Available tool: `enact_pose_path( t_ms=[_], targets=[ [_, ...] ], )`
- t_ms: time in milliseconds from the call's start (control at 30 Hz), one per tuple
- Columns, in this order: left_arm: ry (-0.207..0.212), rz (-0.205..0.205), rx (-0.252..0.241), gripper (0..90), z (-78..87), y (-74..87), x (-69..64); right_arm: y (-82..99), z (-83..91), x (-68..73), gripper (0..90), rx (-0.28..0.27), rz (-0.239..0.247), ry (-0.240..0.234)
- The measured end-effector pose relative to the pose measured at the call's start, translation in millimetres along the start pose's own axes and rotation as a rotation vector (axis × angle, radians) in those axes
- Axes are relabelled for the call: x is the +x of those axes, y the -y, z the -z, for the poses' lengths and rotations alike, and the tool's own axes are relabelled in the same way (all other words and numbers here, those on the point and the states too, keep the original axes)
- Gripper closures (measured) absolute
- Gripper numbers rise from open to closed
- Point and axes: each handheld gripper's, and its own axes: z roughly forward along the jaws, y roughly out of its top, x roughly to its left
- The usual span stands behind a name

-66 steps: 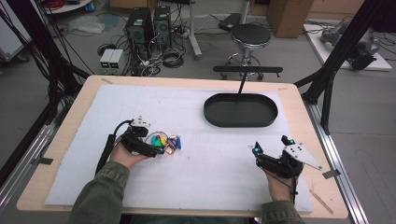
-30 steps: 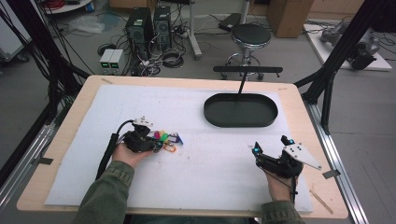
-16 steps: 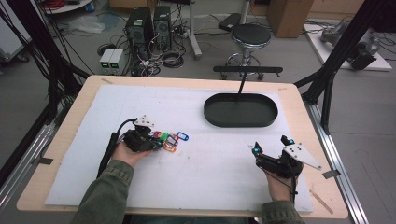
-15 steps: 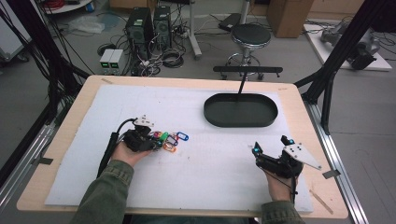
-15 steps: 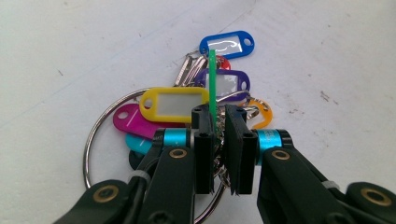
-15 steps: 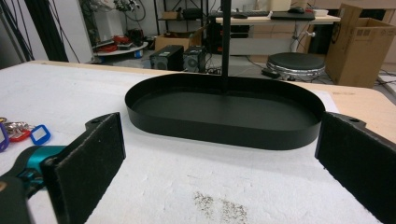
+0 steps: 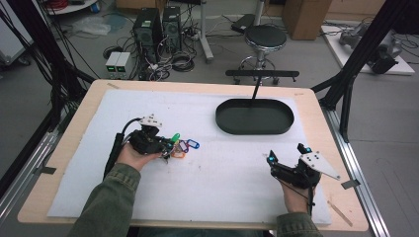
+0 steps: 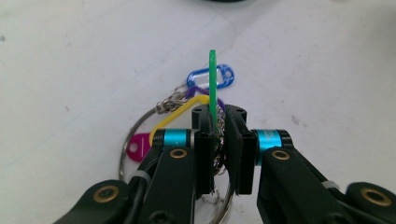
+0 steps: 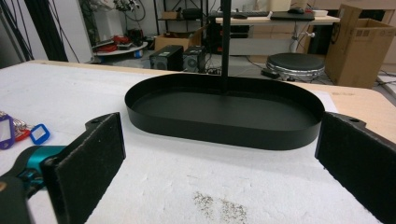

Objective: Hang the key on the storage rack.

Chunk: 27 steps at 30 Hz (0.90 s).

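left gripper (image 8: 218, 140) pinches a thin green plastic key tag (image 8: 213, 88) on a wire ring; right gripper (image 9: 219, 158) gapes wide near a black oval metal tray (image 9: 224, 114).

**Around the table**

Beyond the table's (image 7: 64, 148) far edge stand two computer towers (image 7: 158, 22), a round stool (image 7: 265, 37) and a cardboard box (image 9: 362, 44). Far left, what might be a red cable coil (image 9: 109, 46).
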Motion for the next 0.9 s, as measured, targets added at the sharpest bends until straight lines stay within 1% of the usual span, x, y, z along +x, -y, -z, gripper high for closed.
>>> enact_pose_path(
  t_ms=[33,133,233,300,333,400,567,667,700,900],
  targets=[
    [0.001,0.0,-0.005,82.3,0.7,-1.4,-0.2,0.0,0.1,0.0,0.5,0.0,-0.003,-0.001],
    [0.002,-0.017,-0.01,82.4,4.6,-8.6,-1.4,-0.1,0.0,-0.2,0.5,-0.002,-0.001,-0.001],
    [0.012,-0.013,-0.028,83.4,8.5,-13.8,-0.9,0.0,0.0,0.0,0.5,-0.001,-0.003,-0.002],
    [0.01,-0.017,-0.032,83.9,10.6,-16.8,-0.5,0.0,0.1,-0.1,0.5,0.0,-0.002,-0.002],
    [0.012,-0.023,-0.025,84.1,11.9,-18.8,-0.6,0.0,0.1,-0.1,0.5,0.0,-0.002,-0.002],
    [0.014,-0.031,-0.027,84.3,13.2,-22.0,-1.4,0.0,0.1,0.0,0.5,-0.001,-0.003,-0.002],
    [0.036,-0.037,-0.045,84.9,17.9,-30.9,-2.5,-0.1,0.0,-0.2,0.5,-0.004,0.001,-0.001],
    [0.034,-0.047,-0.04,85.0,19.8,-35.3,-3.1,0.0,0.0,-0.3,0.5,-0.003,0.001,0.0],
    [0.042,-0.052,-0.046,85.0,21.4,-40.1,-4.3,0.0,0.0,-0.2,0.5,-0.004,0.002,-0.001],
    [0.062,-0.067,-0.062,85.0,24.3,-52.7,-7.9,-0.1,0.4,-0.5,0.5,-0.004,-0.001,0.001]
  ],
)
